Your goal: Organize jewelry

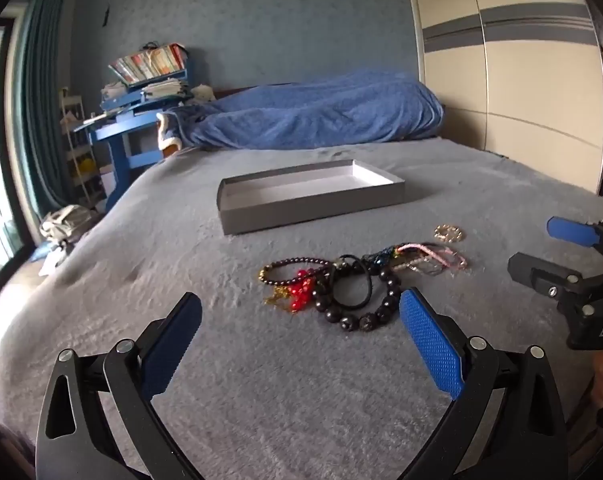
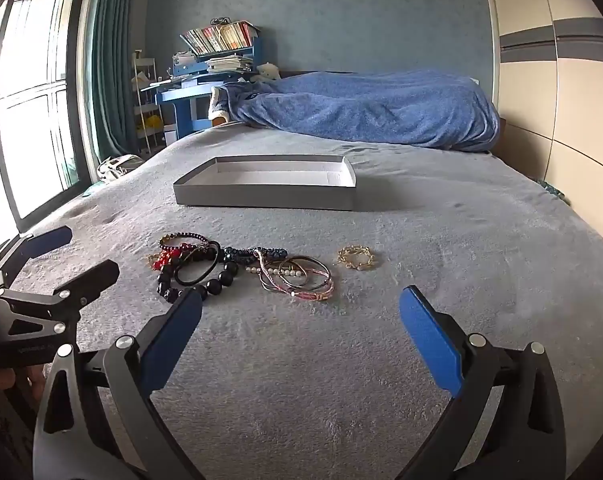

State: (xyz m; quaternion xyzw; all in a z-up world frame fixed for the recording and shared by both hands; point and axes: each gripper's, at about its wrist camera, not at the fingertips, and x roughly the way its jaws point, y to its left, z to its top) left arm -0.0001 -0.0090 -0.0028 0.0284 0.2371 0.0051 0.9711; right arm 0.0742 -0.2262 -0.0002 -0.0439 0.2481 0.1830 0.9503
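Since nothing's been picked up yet, here's how I'd size it up. From the left wrist view, the left gripper [image 1: 301, 336] hangs over the grey blanket [image 1: 221, 380] with its jaws spread wide and nothing between them. Just ahead sits the tangle: a big black bead bracelet [image 1: 361, 312], a black hair tie [image 1: 351, 284] lying over it, and red beads [image 1: 301, 292]. Beads are hard and round, so I'd guess they'll roll out of a pinch; better to clamp across the strand. The grey box [image 1: 309, 200] sits beyond, nothing visible in it.

From the right wrist view, the right gripper [image 2: 301, 334] is also wide open and holding nothing. The thin bangles [image 2: 301, 278] and pink cords look light and floppy, probably snagging each other. The gold chain bracelet [image 2: 356, 258] lies apart to the right, so it looks like the easiest first grab.
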